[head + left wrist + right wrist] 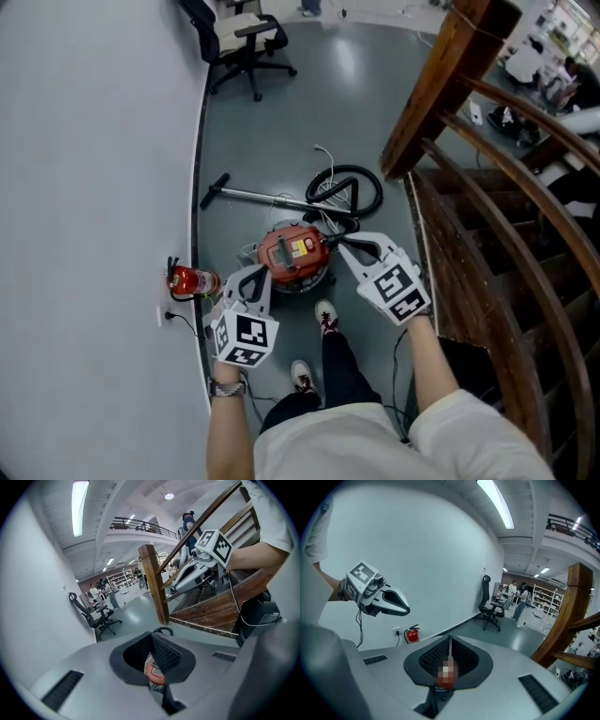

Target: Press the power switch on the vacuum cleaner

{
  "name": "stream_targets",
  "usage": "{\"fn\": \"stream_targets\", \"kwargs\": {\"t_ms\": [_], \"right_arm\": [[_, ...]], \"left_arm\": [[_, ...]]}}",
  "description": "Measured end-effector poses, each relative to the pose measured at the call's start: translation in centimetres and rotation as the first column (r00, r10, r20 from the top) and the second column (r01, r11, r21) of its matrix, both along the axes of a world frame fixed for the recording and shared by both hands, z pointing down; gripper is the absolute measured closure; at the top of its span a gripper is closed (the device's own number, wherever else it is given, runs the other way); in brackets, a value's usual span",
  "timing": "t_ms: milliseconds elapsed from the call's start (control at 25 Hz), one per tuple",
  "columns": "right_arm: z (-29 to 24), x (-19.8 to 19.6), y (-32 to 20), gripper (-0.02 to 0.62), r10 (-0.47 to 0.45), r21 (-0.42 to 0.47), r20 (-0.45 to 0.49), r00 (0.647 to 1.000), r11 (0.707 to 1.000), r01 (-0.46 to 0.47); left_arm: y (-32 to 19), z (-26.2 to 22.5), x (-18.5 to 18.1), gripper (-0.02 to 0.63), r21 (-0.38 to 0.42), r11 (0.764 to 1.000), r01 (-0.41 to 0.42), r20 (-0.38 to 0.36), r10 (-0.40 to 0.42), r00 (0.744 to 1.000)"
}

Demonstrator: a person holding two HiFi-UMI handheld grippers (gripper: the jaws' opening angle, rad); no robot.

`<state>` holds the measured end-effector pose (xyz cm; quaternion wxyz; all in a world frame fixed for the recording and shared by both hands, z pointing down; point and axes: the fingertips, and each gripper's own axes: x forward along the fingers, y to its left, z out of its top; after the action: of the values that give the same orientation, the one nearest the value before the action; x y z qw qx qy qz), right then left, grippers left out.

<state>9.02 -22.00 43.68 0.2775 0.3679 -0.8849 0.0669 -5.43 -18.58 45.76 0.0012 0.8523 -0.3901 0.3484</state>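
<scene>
Both your sets of jaws are closed w/ nothing in them: left gripper (151, 645), right gripper (450, 651). The vacuum cleaner (293, 253) sits on the floor (281, 122) at frame centre, between the two tips. It's a rigid plastic shell, prob. heavy enough not to slide. Push down w/ one closed tip, don't grab. The switch itself is too small to pick out, and the body is blurred in the right gripper view.

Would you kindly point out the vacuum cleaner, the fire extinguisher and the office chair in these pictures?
vacuum cleaner (292, 253), head view, on its red top housing.
fire extinguisher (190, 280), head view, on its red cylinder.
office chair (248, 45), head view, on its seat.
</scene>
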Motion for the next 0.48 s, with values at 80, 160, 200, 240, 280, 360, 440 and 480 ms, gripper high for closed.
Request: {"fn": "stream_targets", "kwargs": {"t_ms": [80, 160, 200, 240, 280, 360, 440, 480], "right_arm": [[-1.0, 0.0, 0.7, 0.558, 0.0, 0.017, -0.007, 1.0, 1.0, 0.0], [-1.9, 0.0, 1.3, 0.557, 0.0, 0.034, -0.012, 1.0, 0.999, 0.001], [-2.4, -0.1, 1.6, 0.558, -0.001, 0.042, -0.014, 1.0, 0.999, 0.001], [-3.0, -0.1, 1.9, 0.558, -0.001, 0.05, -0.016, 1.0, 0.999, 0.002], [-3.6, -0.2, 2.2, 0.557, -0.001, 0.058, -0.017, 1.0, 0.998, 0.002], [-5.0, -0.3, 2.8, 0.557, -0.002, 0.075, -0.021, 1.0, 0.997, 0.004], [-6.5, -0.4, 3.4, 0.558, -0.002, 0.098, -0.024, 1.0, 0.995, 0.004], [-7.2, -0.6, 3.6, 0.558, -0.001, 0.11, -0.026, 1.0, 0.994, 0.004]], "left_arm": [[0.4, -0.9, -0.1, 0.607, 0.014, 1.0, -0.003, -0.005, 0.003, 1.0], [0.8, -1.7, -0.1, 0.607, 0.029, 1.0, -0.011, -0.007, 0.011, 1.0], [1.0, -2.1, -0.1, 0.607, 0.036, 0.999, -0.015, -0.007, 0.015, 1.0], [1.2, -2.6, -0.2, 0.607, 0.042, 0.999, -0.019, -0.006, 0.019, 1.0], [1.4, -3.1, -0.2, 0.607, 0.049, 0.999, -0.022, -0.005, 0.022, 1.0], [1.6, -4.3, -0.3, 0.607, 0.065, 0.998, -0.024, -0.006, 0.024, 1.0], [1.9, -5.5, -0.4, 0.607, 0.082, 0.996, -0.027, -0.009, 0.028, 1.0], [2.1, -6.1, -0.5, 0.607, 0.09, 0.995, -0.031, -0.008, 0.032, 0.999]]}}
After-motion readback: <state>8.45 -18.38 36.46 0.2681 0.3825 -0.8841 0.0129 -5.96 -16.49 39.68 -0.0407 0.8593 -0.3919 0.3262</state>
